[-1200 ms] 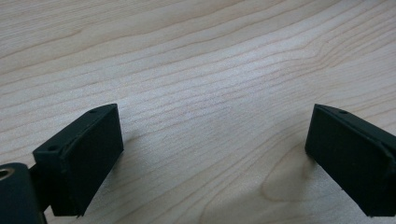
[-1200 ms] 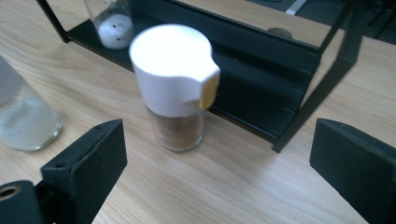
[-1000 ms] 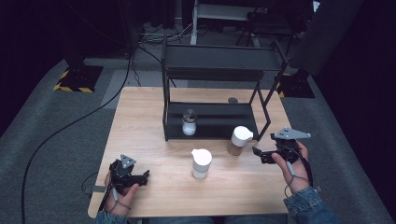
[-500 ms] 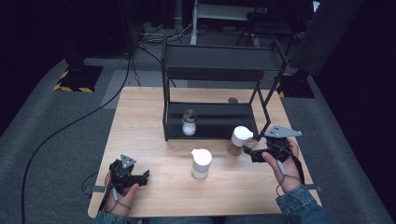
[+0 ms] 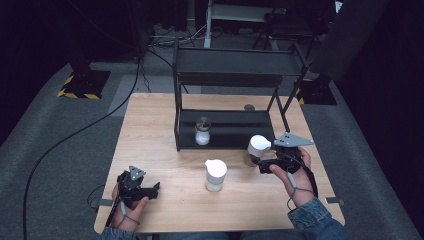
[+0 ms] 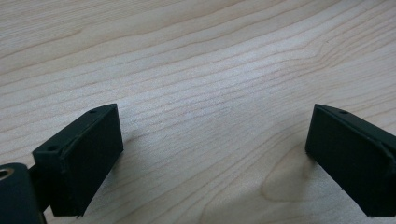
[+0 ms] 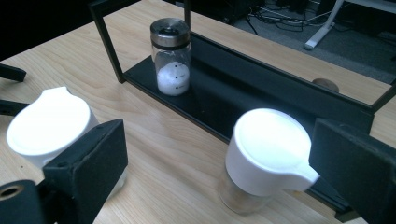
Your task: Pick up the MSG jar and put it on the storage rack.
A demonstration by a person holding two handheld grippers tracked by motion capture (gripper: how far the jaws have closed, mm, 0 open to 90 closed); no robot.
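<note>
Jar (image 7: 268, 158): light, rigid, smooth, likely glass below white cap; grasp body; both hand-held grippers (image 7: 219, 172) agape, empty.

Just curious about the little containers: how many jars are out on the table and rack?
3. A white-lidded jar by the right hand-held gripper, another white-lidded jar mid-table, and a metal-capped jar on the rack's bottom shelf. None seems hidden.

Overhead light floods my table (image 5: 165, 125) while the room around sits black. White lids (image 7: 273, 140) glare, and my near jaws blur softly at the edges.
</note>
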